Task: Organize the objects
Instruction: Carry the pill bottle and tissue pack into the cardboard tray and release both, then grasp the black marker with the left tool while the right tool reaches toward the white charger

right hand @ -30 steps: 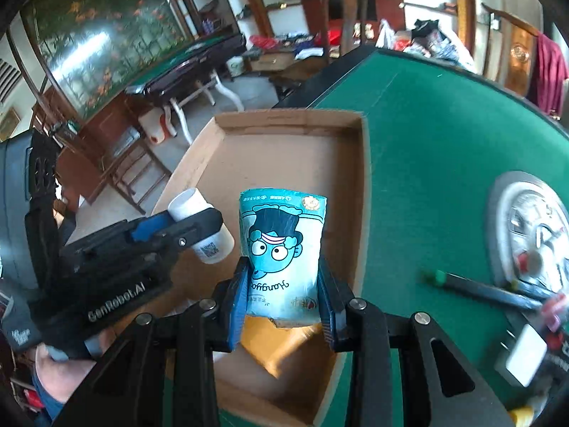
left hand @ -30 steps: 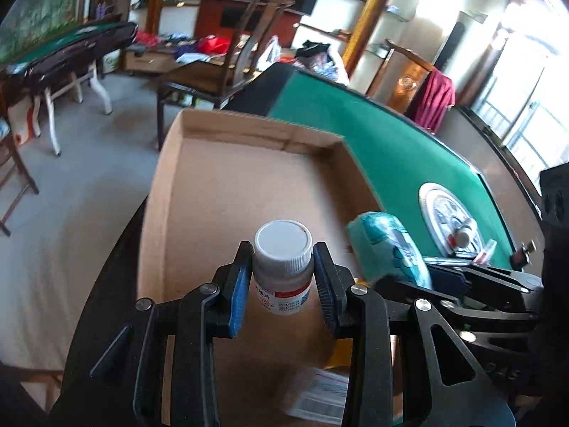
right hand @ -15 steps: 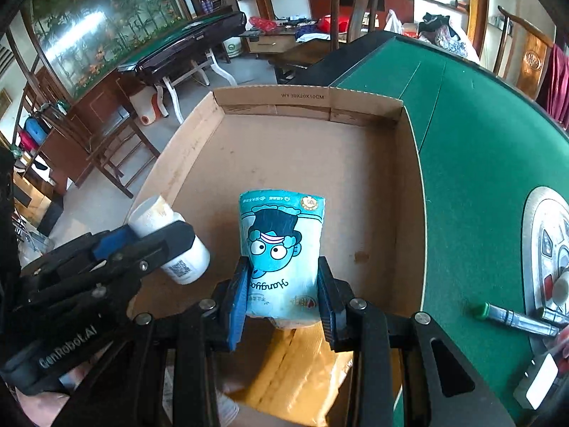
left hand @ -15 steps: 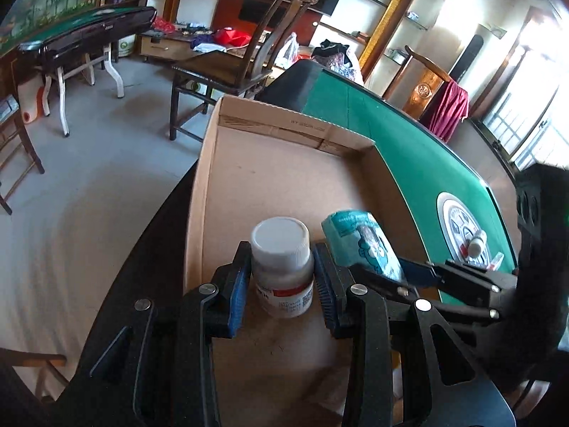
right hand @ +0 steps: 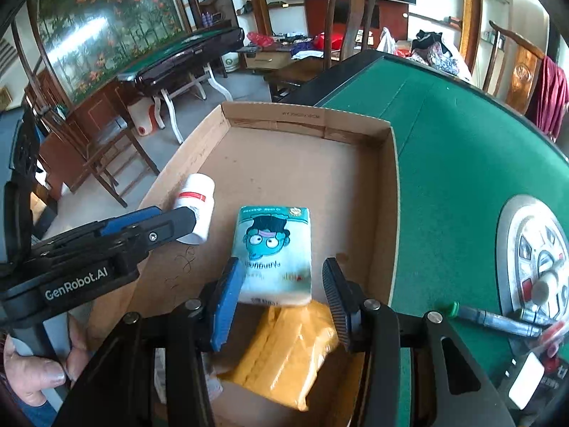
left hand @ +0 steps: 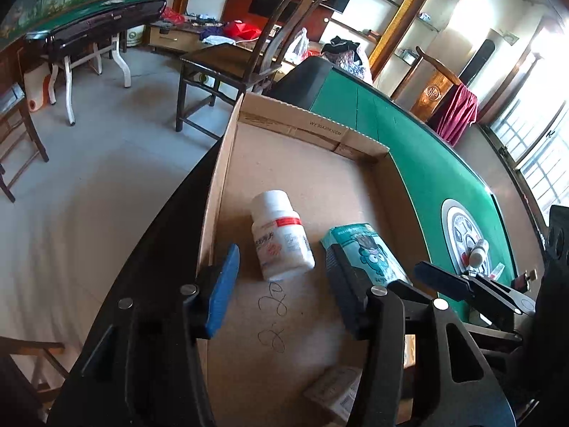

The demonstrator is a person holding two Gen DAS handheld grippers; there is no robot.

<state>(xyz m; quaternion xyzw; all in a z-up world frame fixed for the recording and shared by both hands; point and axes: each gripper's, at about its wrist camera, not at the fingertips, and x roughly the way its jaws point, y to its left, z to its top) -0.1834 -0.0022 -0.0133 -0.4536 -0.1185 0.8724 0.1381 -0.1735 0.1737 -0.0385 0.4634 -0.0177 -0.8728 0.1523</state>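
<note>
Bottle base is being hidden in the right view by the opening left claw; the right claw is being opened off the glossy tissue pack; cardboard box.

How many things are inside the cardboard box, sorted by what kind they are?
White bottle: 1
Teal tissue pack: 1
Yellow packet: 1
White paper packet, partly hidden: 1
Total in the cardboard box: 4

Black tongs, blue and black ribbed pads, silver screws, white GenRobot.AI lettering
</note>
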